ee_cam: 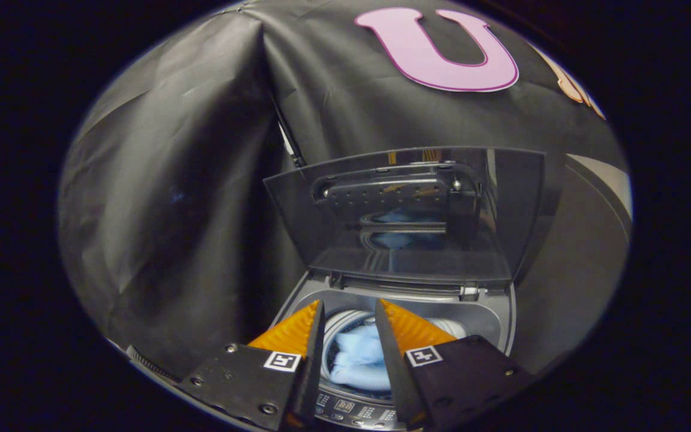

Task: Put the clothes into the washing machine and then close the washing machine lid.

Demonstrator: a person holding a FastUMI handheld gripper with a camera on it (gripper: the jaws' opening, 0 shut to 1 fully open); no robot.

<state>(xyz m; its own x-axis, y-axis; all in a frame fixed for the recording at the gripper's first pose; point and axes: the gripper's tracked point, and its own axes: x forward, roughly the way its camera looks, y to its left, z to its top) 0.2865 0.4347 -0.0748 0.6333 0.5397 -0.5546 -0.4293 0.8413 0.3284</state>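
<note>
The tongs [348, 306] hang open and empty above the washing machine [489, 318], its control panel [351, 411] just beneath the fingers. Between and below the fingers the pale blue clothes [360, 360] lie in the drum, seemingly all inside, though the fingers hide the drum's sides. Beyond the tips the lid [405, 216] stands upright, leaning back toward the black cloth wall [171, 180]. The risk lies in closing: a push low near the hinge could slip off the smooth lid, or it could drop hard.
</note>
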